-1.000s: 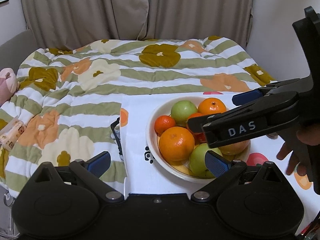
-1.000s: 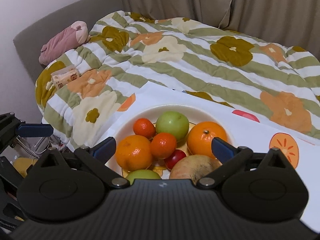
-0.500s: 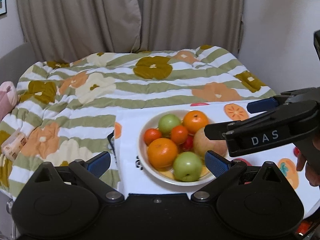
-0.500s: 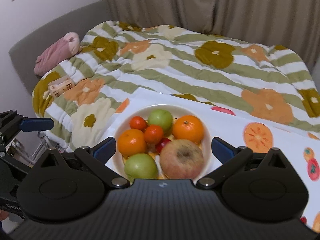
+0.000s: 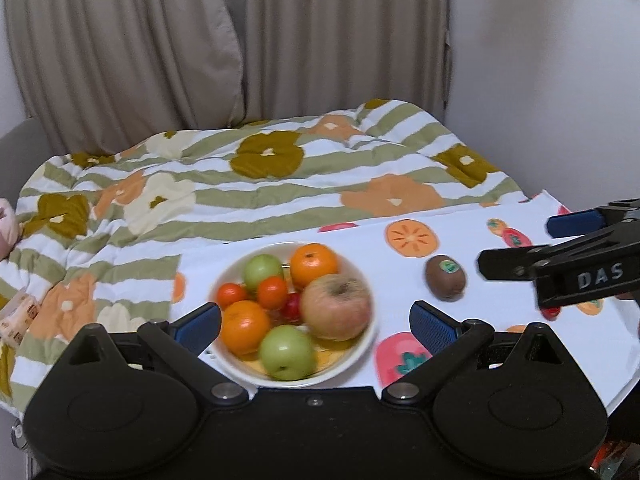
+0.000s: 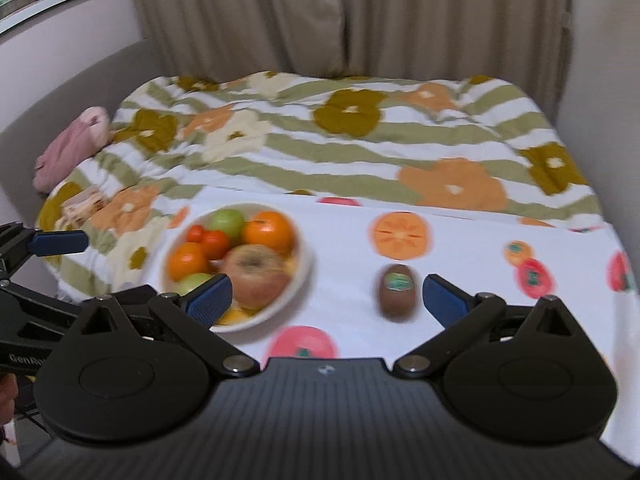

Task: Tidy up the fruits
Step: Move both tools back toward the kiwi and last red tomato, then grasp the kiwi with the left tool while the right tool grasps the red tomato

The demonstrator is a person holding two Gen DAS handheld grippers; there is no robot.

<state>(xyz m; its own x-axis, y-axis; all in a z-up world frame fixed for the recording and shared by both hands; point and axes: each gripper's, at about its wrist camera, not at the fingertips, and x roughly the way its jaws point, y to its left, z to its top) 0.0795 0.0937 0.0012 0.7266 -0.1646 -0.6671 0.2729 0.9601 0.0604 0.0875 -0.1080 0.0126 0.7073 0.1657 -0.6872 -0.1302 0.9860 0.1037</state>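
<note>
Kiwi (image 6: 397,293) is the odd one out, lying alone on the fruit-print cloth (image 6: 460,272) to the right of the bowl (image 6: 301,276), well apart from it, and w/ its rounded shape I'd guess it rolls if a pad clips it off-centre; cloth runs close to the bench edge on that side, so a nudge could send it toward the drop. Right tool (image 6: 325,295) is wide open and has hold of nothing, kiwi sitting between its pads but nearer the right one, so closing from here would prob. push it sideways before the other pad arrives. Left tool (image 5: 315,327) is likewise spread wide and empty, hovering over the near rim of the bowl (image 5: 362,364). Bowl is already heaped: dropping the kiwi on top could make it slide off the big apple (image 5: 335,306) or knock a small fruit over the rim. Cloth looks loose too, so dragging a tool across it could shift the bowl. Both views are a bit blurred, so fine contact is hard to judge. Count, approx.: 1 kiwi, 1 bowl, and in it 1 big reddish apple, 2 green apples, 2 large oranges, 2 small tangerines, plus 1 small red fruit half hidden in the middle; 8 in the bowl, 9 fruit total. Behind it all, a bed w/ a flowered quilt (image 5: 256,184) and drawn curtains (image 5: 224,40).
</note>
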